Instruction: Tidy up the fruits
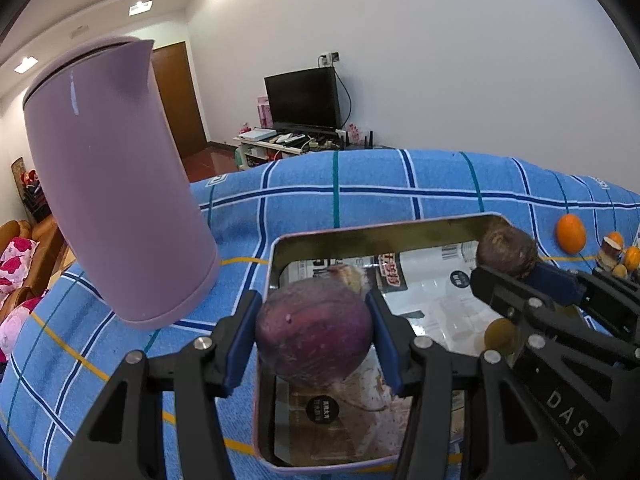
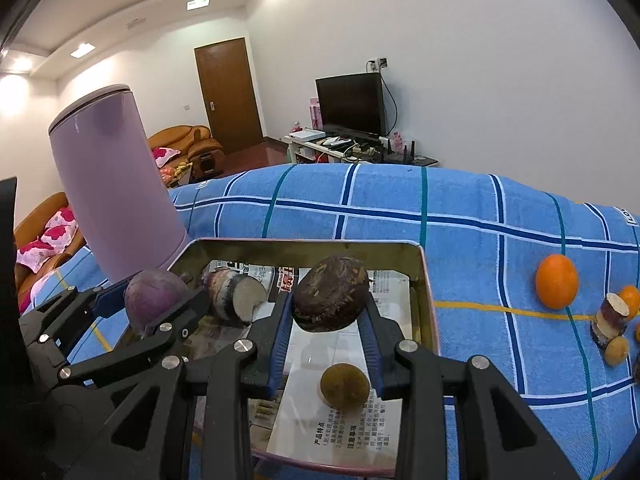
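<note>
I am holding a purple fruit (image 1: 314, 326) in my left fingers (image 1: 240, 344) and a brown fruit (image 2: 330, 300) in my right fingers (image 2: 280, 344), both clamped, directly above the tray (image 2: 424, 300).

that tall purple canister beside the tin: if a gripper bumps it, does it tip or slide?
The purple canister is tall on a narrow base, so a knock near the top probably tips it. It stands on the terry cloth, which likely grips, so sliding seems less likely. Smooth walls look slippery for pads. Its weight can't be judged.
</note>
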The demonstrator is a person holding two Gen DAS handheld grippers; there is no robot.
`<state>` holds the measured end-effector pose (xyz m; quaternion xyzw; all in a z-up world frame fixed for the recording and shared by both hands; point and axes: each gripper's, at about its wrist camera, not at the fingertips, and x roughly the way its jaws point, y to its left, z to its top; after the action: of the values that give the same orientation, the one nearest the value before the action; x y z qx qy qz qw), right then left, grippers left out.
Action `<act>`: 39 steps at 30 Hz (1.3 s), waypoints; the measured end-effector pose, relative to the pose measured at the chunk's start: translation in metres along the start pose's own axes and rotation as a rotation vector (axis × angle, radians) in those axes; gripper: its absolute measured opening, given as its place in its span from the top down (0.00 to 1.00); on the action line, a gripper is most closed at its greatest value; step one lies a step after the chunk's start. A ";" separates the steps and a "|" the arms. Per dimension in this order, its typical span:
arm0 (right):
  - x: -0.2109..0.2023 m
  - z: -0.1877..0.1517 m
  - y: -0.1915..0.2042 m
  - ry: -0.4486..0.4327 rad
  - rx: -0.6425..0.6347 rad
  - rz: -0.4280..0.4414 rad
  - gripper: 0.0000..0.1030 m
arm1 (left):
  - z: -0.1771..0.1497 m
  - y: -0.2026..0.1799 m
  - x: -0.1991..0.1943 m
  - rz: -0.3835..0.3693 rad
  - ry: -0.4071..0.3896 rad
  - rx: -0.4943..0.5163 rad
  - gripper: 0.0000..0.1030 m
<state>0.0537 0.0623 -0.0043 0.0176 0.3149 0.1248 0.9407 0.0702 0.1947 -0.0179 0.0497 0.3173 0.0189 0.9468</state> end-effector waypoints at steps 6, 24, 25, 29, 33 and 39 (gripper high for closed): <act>0.004 0.000 -0.003 0.022 0.016 0.030 0.66 | 0.000 -0.001 -0.001 0.002 0.001 0.001 0.46; -0.019 -0.003 -0.009 -0.093 0.057 0.118 0.44 | 0.002 0.002 -0.006 0.033 -0.052 -0.017 0.19; -0.023 -0.002 -0.010 -0.115 0.059 0.096 0.42 | 0.003 0.002 -0.009 0.039 -0.072 -0.022 0.13; -0.040 -0.002 -0.019 -0.202 0.088 0.005 0.27 | 0.004 0.006 -0.017 0.085 -0.136 -0.046 0.00; -0.049 0.001 -0.025 -0.257 0.105 -0.067 0.26 | 0.005 0.012 -0.021 0.095 -0.165 -0.076 0.00; -0.056 -0.001 -0.019 -0.307 0.057 -0.190 0.24 | 0.004 0.016 -0.025 0.082 -0.203 -0.112 0.00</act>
<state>0.0141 0.0295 0.0261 0.0333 0.1712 0.0223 0.9844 0.0522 0.2089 0.0019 0.0113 0.2162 0.0704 0.9738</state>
